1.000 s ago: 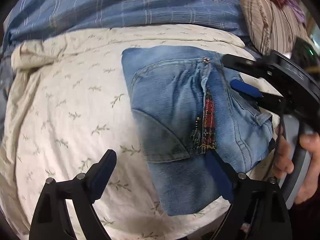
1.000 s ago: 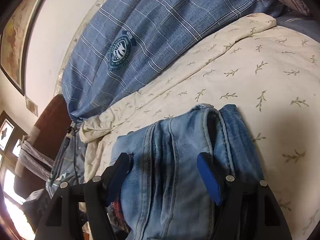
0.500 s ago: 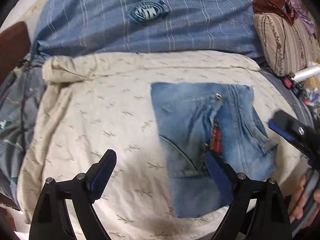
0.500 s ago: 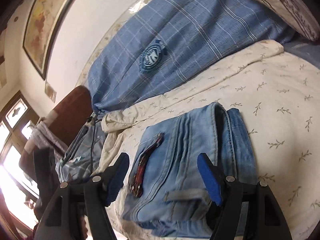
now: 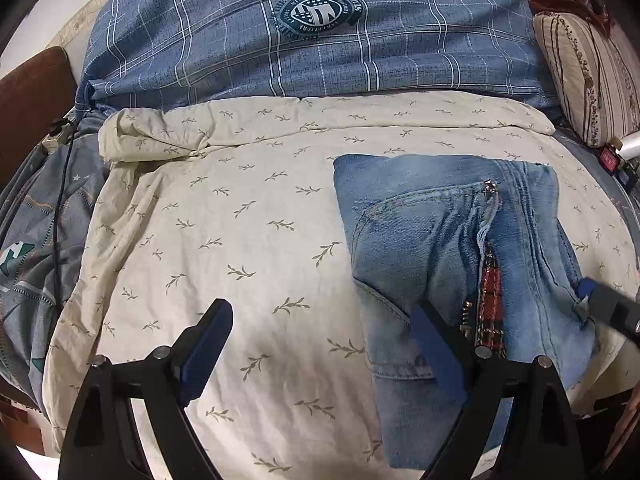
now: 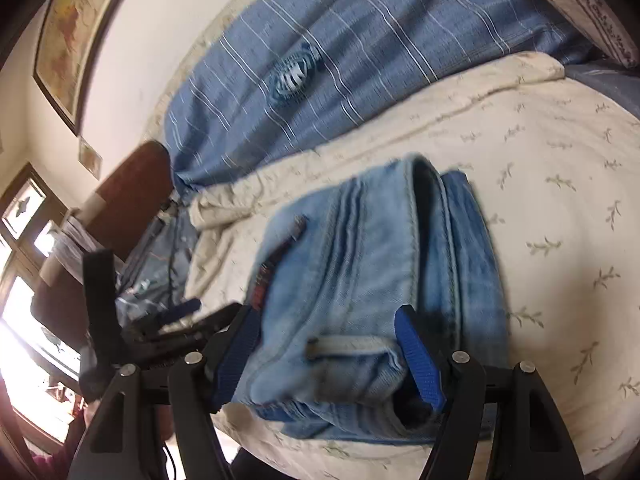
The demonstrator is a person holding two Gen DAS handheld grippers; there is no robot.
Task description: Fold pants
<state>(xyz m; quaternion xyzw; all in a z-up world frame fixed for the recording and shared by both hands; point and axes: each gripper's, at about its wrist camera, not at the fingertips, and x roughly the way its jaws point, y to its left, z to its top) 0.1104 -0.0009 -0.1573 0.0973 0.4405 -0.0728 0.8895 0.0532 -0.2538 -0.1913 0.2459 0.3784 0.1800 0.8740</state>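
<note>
The folded blue jeans [image 5: 436, 240] lie flat on the cream leaf-print bedspread [image 5: 240, 240], pocket side up, with a red plaid strip [image 5: 490, 292] showing along the fly. My left gripper [image 5: 320, 348] hovers open above the bedspread, and its right finger overlaps the jeans' near left corner in the picture. One finger of my right gripper [image 5: 600, 300] shows at the jeans' right edge. In the right wrist view the jeans [image 6: 372, 264] run away from me and my right gripper [image 6: 328, 356] stands open over their near end, pads not pressing. The left gripper [image 6: 176, 320] appears at the left there.
A blue checked pillow with a round emblem [image 5: 312, 40] lies behind the bedspread. A striped cushion [image 5: 580, 80] sits far right. A grey-blue blanket and a black cable [image 5: 60, 200] hang at the left. A framed picture [image 6: 68, 40] and a bright window [image 6: 24, 300] are on the wall.
The left view has tilted up, so the jeans sit farther off and more of the pillow shows. The right gripper drew back along the jeans toward their near end. The jeans stayed flat.
</note>
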